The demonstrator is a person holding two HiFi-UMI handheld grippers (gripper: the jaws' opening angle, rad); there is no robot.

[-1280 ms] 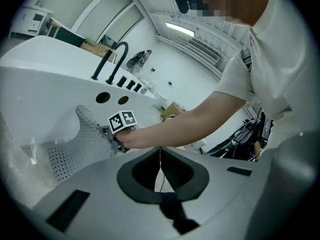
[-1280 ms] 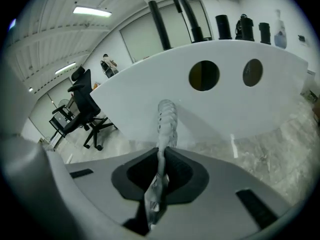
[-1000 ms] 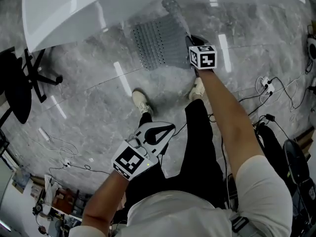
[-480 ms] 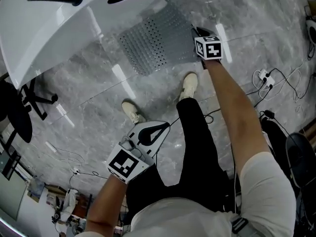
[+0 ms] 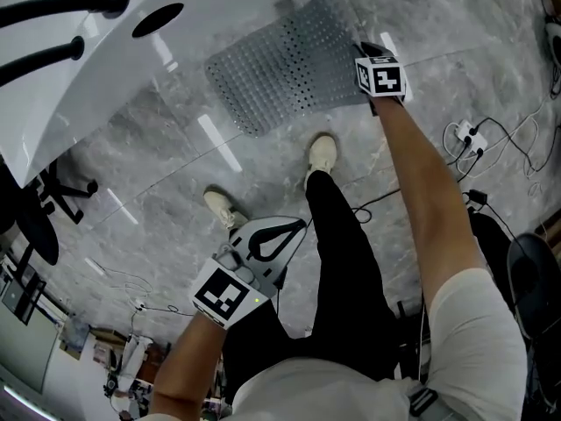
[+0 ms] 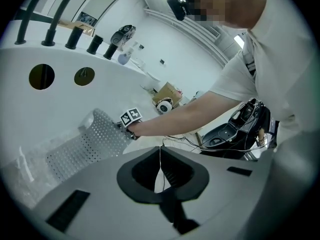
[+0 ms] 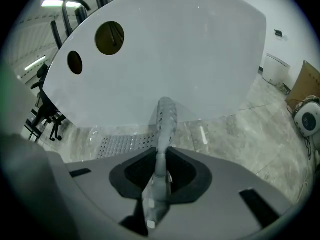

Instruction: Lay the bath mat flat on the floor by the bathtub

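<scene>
R gripper (image 5: pixel 363 55) is gripping the mat (image 5: pixel 280 64), jaws clamped on its edge. Mat's lying on the floor (image 5: pixel 166 182) beside the tub (image 5: pixel 96 77), held edge raised. L gripper (image 5: pixel 282 233) is hovering well apart, jaws together, empty.

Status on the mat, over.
Left gripper shut, empty. Right gripper shut on mat. Mat mostly on floor beside tub, held end raised. Nothing blocking.

Bright even overhead light, white bathtub (image 5: pixel 105 77) nearly blown out, strip-light glare streaks on glossy floor (image 5: pixel 166 200) beside the bathtub, fisheye bending and black corners in both gripper views.
</scene>
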